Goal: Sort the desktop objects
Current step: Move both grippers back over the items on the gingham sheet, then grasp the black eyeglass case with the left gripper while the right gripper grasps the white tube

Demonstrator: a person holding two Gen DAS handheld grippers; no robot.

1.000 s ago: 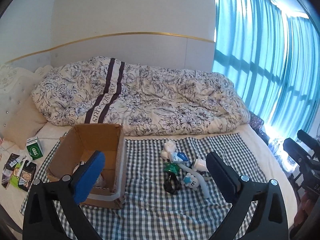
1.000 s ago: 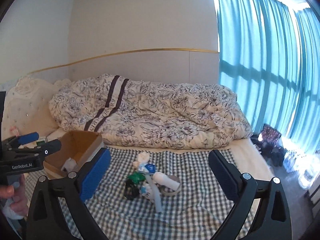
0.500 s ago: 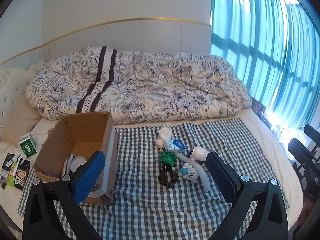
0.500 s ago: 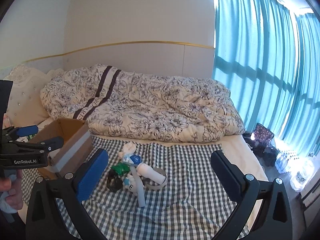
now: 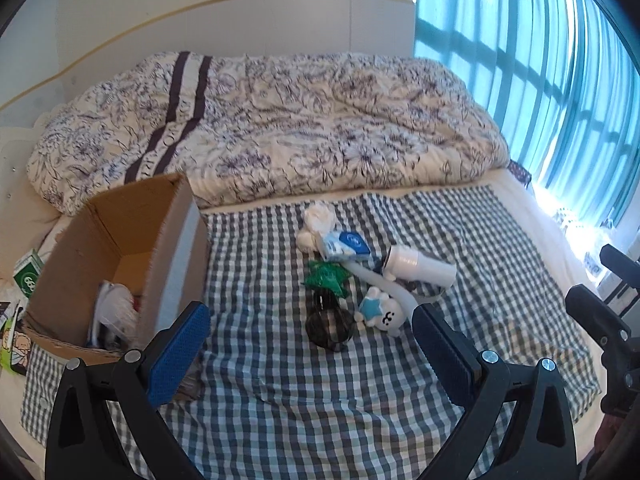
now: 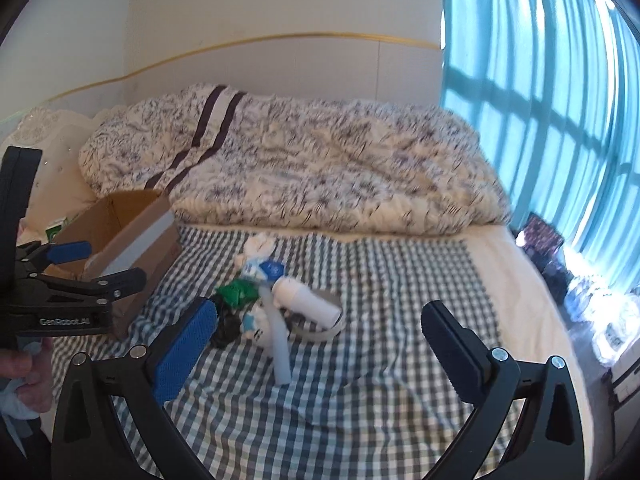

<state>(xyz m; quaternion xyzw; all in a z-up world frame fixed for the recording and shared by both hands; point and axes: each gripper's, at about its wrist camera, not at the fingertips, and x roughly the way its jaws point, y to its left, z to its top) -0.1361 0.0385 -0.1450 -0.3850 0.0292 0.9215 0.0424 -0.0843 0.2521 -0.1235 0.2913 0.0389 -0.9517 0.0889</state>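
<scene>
Checked cloth [image 5: 320,400] spread over the bed, below a floral duvet [image 5: 300,128]. My left gripper [image 5: 310,356] and right gripper [image 6: 320,344] hover with jaws wide apart, empty. Clustered objects mid-cloth: white bottle [image 5: 420,268], green wrapper [image 5: 326,278], plush toy [image 5: 382,314]. Cardboard box [image 5: 132,240] at left.
</scene>
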